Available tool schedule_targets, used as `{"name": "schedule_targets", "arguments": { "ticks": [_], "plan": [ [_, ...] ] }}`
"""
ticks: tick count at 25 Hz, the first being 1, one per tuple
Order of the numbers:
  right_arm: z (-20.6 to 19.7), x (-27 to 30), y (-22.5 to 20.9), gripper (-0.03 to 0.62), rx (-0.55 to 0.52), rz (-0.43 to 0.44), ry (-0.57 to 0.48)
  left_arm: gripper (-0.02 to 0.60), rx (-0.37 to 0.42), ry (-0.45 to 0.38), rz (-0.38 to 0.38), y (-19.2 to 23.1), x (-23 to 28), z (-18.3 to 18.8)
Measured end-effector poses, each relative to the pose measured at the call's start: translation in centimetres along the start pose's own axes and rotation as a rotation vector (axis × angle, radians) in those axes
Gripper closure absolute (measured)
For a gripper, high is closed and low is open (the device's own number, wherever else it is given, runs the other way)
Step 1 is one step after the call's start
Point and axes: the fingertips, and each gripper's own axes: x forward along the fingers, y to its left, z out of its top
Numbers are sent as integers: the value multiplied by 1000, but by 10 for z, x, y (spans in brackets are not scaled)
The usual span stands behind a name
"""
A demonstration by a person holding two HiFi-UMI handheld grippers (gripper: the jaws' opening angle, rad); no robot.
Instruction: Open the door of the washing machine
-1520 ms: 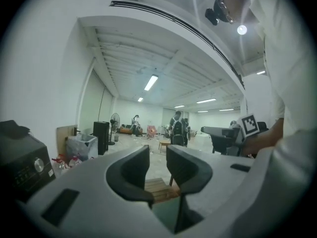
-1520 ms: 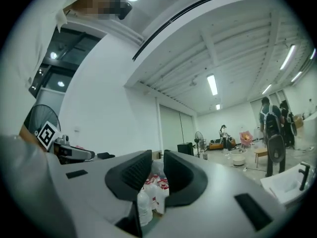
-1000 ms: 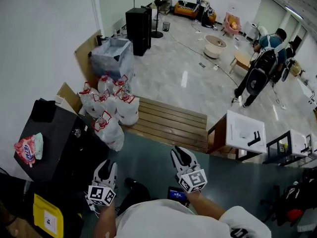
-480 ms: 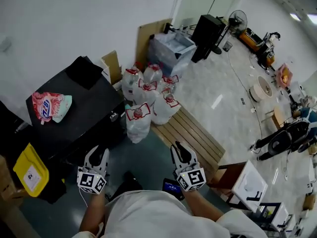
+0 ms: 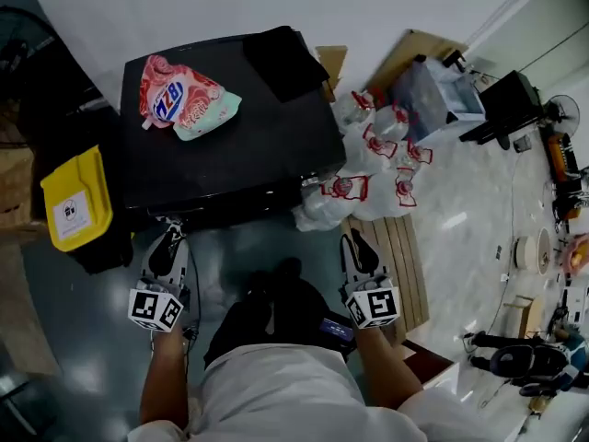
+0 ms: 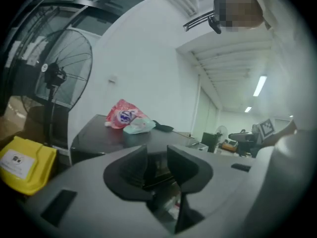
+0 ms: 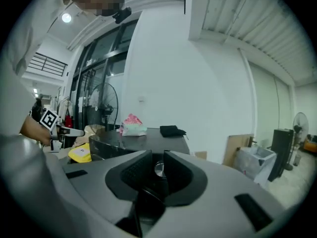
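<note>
at far left a yellow container sits against the left side of the washing machine, closing off that side. the left gripper hovers just short of the machine's front edge, near its left corner. its fingers are spread and have just been opening, with nothing between them. the black washing machine fills the middle, its front edge running across just ahead of both grippers. on its top surface lie a red and green detergent pouch and, farther right, a black cloth. a strip of grey floor lies open between the machine's front and the person's legs. the right gripper is below the machine's right corner, fingers slightly apart and empty. just beyond that corner, water bottles crowd the right side, with a slatted wooden platform beside them.

compared with half a second ago, the machine has swung from the upper left to squarely ahead, and the bottles and platform have shifted to the right.
</note>
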Motion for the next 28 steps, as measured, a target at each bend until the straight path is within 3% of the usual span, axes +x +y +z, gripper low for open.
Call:
{"name": "schedule_targets", "arguments": {
  "ticks": [5,9,12,18,23,28],
  "plan": [
    [-50,71,29,502,35,138,65,450,39,92,109,65,-11,-58],
    [-104,108,50,502,24,261,136,425,48,224,130,92,-8,-127],
    [-137,129,62,502,7,324,165,417,66,289,79,104,7,-174],
    [-191,144,94,502,-60,478,174,385,193,410,-18,127,37,-255],
    [-219,155,99,502,-41,493,222,376,211,513,-112,137,45,-297],
    [-233,162,78,502,-30,482,223,376,316,587,-192,134,69,-314]
  ]
}}
